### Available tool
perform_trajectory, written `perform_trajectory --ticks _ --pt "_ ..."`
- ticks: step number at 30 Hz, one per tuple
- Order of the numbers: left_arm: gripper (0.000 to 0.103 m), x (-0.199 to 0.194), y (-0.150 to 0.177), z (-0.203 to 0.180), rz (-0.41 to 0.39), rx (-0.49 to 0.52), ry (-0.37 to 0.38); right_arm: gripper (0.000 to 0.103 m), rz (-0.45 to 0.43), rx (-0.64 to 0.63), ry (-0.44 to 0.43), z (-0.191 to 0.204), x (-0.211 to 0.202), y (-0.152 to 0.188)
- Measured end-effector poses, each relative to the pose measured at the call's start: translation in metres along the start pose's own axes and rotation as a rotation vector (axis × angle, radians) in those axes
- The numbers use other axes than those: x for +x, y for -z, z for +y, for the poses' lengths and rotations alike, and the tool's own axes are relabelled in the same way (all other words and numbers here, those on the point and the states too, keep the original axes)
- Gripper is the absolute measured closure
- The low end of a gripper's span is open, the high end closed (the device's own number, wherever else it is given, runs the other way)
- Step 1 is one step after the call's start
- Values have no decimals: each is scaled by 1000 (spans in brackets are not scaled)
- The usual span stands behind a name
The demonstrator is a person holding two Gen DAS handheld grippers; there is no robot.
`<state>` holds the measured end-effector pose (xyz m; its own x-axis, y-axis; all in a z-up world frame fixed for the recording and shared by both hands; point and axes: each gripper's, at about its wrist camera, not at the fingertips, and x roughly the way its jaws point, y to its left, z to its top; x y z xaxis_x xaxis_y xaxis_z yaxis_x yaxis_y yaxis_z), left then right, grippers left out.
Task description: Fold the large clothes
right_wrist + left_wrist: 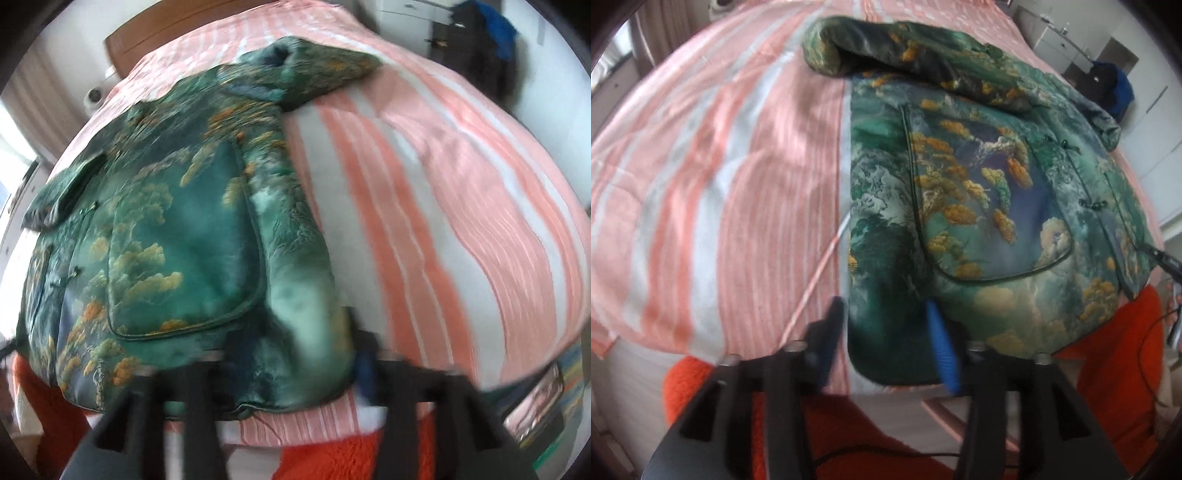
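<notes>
Here, left claw (886, 332) agape over jacket (979, 206).

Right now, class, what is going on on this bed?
A person is folding a green printed jacket laid on a pink striped bedspread. Both sleeves are already folded in across the chest. The left hand-held gripper is open at the jacket's near left hem corner, and the right hand-held gripper is at the right corner, too blurred to tell whether it grips.
</notes>
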<state>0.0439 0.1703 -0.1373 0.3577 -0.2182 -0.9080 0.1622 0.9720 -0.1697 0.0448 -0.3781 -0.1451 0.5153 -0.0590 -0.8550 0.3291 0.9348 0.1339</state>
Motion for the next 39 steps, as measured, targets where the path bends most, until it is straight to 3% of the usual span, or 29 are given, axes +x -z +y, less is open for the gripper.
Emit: perform_trajectory --ticks 1,5,8,14,25,31,39 --pt "37 -8 2 2 -29 -1 -4 28 -18 19 2 3 -5 6" --pt "26 -33 -6 -6 -103 4 -52 26 -191 37 36 24 -44 36" --pt "18 -52 -20 -21 -178 12 -89 12 -312 19 44 45 -65 55" --pt "11 -76 -43 -66 -307 114 -134 11 -438 -116 12 87 -86 70" --pt "7 -63 -82 -141 -336 308 -163 11 -466 -266 -24 117 -83 98" --pt "7 -51 -97 -155 -336 345 -185 11 -473 -312 -39 125 -84 105" --pt "7 -30 -111 -170 -320 446 -280 11 -469 -323 -67 126 -81 106"
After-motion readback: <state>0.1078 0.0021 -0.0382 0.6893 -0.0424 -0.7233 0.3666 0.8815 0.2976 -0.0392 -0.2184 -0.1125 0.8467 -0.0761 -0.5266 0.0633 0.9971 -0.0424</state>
